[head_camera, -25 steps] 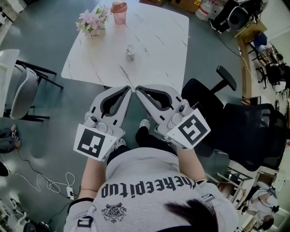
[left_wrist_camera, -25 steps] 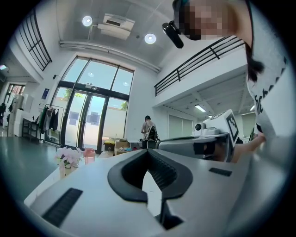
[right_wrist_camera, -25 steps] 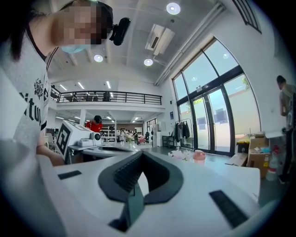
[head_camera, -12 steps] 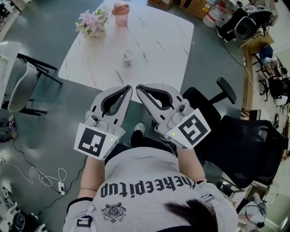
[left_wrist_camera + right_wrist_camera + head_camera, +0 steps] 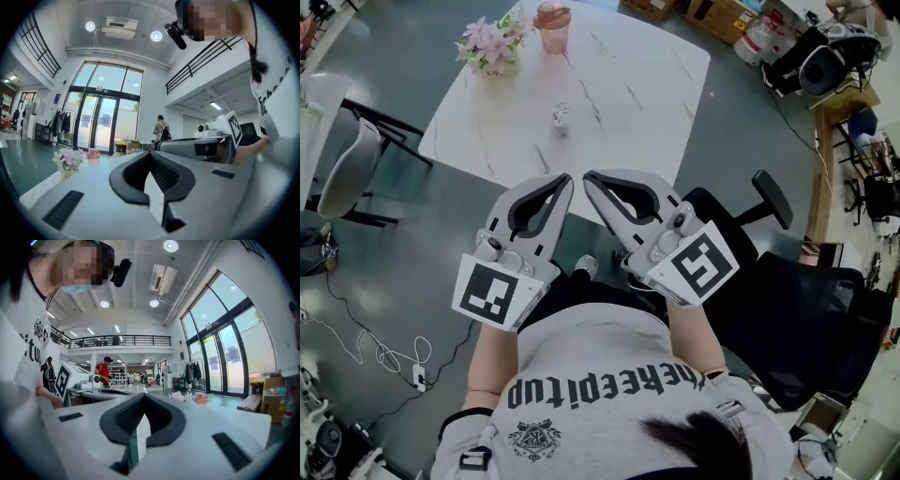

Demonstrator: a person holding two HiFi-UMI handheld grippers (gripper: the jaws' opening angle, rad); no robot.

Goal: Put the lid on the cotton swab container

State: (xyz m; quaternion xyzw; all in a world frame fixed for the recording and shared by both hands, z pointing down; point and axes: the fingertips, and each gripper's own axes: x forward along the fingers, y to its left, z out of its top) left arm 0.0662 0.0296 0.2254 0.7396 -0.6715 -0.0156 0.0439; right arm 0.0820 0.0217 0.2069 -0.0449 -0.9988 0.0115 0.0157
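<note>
A bright hall with a grey-green floor (image 5: 394, 262) and tall glass doors (image 5: 105, 117) surrounds a white marble-patterned table (image 5: 628, 84), which sits in the upper middle of the head view. At the table's upper left corner a pot of pink flowers (image 5: 490, 44) stands just beside a pink cup (image 5: 549, 24). The cotton swab container (image 5: 561, 117) stands alone near the middle of the tabletop, below the flowers in the frame and well apart from both grippers. It is too small to tell whether its lid is on. The person holds both grippers side by side in the centre of the frame, and their tips reach the table's near edge in the picture. The left gripper (image 5: 566, 180) has its jaws pressed together with nothing between them, as its own view shows. The right gripper (image 5: 589, 176) likewise has its jaws closed and empty. The two tips point toward the table and sit near each other without touching. A black office chair (image 5: 806, 309) fills the lower right and a grey chair (image 5: 342, 173) stands at the left edge. A white cable (image 5: 380, 354) lies on the floor at lower left, and cardboard boxes (image 5: 712, 11) sit at the top right
</note>
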